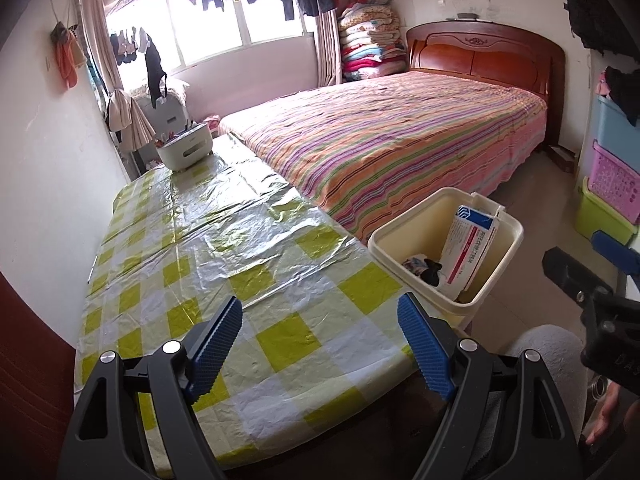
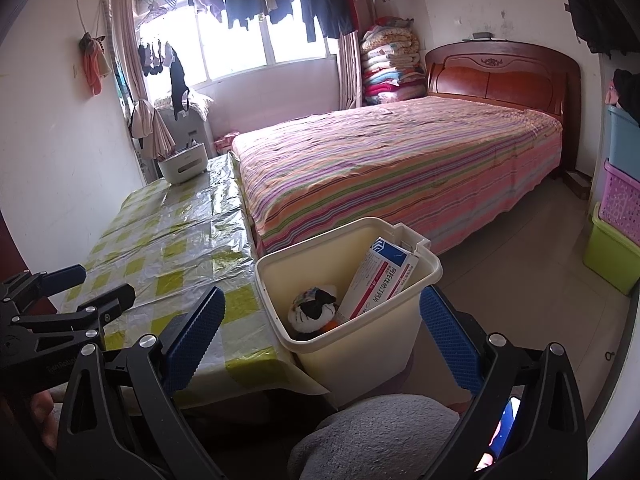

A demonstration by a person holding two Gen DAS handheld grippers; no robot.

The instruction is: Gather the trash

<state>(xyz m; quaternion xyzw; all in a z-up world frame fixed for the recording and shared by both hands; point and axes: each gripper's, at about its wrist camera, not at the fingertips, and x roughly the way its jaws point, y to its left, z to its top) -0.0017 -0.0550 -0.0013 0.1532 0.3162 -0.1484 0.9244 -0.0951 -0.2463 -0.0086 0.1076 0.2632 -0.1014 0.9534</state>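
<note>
Two tools, the left tool (image 1: 320,344) and the right tool (image 2: 322,342), hung wide open and empty by the cream bin (image 2: 312,236), where a medicine box (image 2: 380,280) and crumpled wrapper (image 2: 316,306) already lay, the checked bench (image 1: 224,240) showing no litter.

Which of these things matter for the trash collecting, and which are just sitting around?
Part of the job: cream bin, medicine box and crumpled wrapper inside it, left tool, right tool.

Just there: checked table, white pot, striped bed, stacked crates.
</note>
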